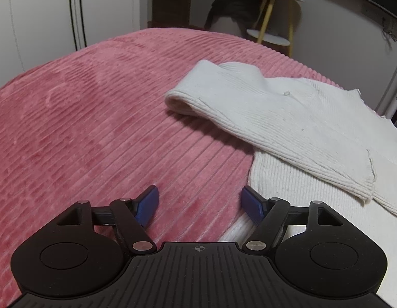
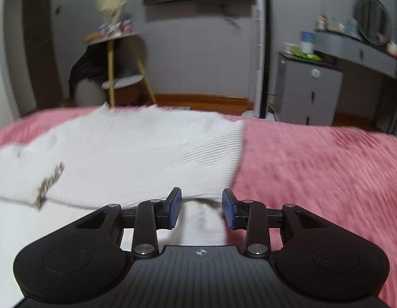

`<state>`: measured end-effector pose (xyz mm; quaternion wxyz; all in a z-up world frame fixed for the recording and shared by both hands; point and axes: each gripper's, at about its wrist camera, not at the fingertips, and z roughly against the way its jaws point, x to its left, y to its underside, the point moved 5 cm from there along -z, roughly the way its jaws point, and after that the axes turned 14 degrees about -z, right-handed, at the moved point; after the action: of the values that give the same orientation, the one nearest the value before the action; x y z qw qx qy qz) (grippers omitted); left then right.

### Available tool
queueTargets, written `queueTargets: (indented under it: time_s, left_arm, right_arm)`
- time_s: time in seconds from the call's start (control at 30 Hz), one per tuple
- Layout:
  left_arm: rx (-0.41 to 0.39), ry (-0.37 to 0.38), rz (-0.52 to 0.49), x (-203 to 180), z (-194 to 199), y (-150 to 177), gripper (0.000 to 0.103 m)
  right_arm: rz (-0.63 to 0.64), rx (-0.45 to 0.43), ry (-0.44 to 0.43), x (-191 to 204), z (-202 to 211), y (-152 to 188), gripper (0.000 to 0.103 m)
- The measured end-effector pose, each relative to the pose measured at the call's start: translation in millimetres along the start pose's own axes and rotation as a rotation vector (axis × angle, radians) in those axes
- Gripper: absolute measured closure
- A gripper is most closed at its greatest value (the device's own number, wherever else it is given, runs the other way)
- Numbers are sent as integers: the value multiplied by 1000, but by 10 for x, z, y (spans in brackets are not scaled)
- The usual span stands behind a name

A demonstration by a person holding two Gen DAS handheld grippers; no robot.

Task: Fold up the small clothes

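A white ribbed sweater lies on the pink ribbed bedspread, with one sleeve folded across its body toward the left. My left gripper is open just above the bedspread, its right fingertip at the sweater's lower left edge and nothing between the pads. In the blurred right wrist view the sweater fills the left half, with a small label near its hem. My right gripper hovers at the sweater's right edge. Its jaws stand partly apart, with white fabric lying below the gap and not pinched.
Beyond the bed's far edge stand a side table with yellow legs, draped with dark clothing, a tall tower fan and a grey drawer unit. White wardrobe doors are at the left. Pink bedspread stretches right of the sweater.
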<state>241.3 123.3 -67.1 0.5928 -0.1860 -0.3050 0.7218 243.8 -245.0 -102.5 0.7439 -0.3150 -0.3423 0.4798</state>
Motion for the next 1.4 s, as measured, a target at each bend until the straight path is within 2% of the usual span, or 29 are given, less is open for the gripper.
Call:
queueTargets:
  time_s: [0.1,0.13,0.2,0.27,0.33,0.4,0.53,0.6,0.7,0.8,0.9,0.97,1.03,1.07,1.1,1.17,1.23,1.4]
  left_arm:
    - [0,-5,-13,-14,-7,-1,26]
    - [0,-4,-14,-12,-11,-1,25]
    - [2,2,-5,4,-17,-5,25]
    - [9,10,4,22,-9,-14,25]
    - [1,14,24,64,37,-48,25]
    - [-18,0,32,103,91,-97,25]
    - [-52,-32,39,171,148,-149,21]
    - [-40,-38,42,185,118,-139,21]
    - [-20,-20,60,197,71,-115,21]
    - [-26,-17,50,184,59,-110,21]
    - [-23,-15,50,178,27,-107,21]
    - [-26,-12,54,176,7,-108,21]
    - [-30,-2,54,161,-2,-111,21]
    - [-36,4,50,147,-1,-116,21]
    - [-43,10,45,132,4,-123,21]
    - [-58,18,36,107,14,-136,21]
    - [-71,30,40,104,23,-148,21]
    - [-113,118,54,19,23,-288,25]
  right_arm:
    - [113,28,111,13,-235,134,69]
    - [126,20,114,-34,-278,159,68]
    - [115,7,113,-107,-287,177,55]
    - [109,13,134,-110,-273,145,50]
    - [64,35,137,-81,-189,86,50]
    - [29,18,126,-44,-25,21,50]
    - [-21,-16,13,187,259,-74,50]
    - [-52,18,-87,372,255,-102,54]
    - [-135,136,-270,732,96,-58,61]
    - [-204,271,-408,1093,-160,4,62]
    - [-245,360,-438,1288,-418,68,61]
    - [-315,425,-470,1352,-540,124,61]
    - [-344,463,-489,1404,-631,165,63]
    - [-340,464,-483,1437,-641,190,77]
    - [-327,460,-483,1452,-656,187,98]
    - [-315,430,-495,1463,-601,153,98]
    - [-269,333,-474,1427,-444,44,98]
    - [-113,78,-276,1013,-206,-287,98]
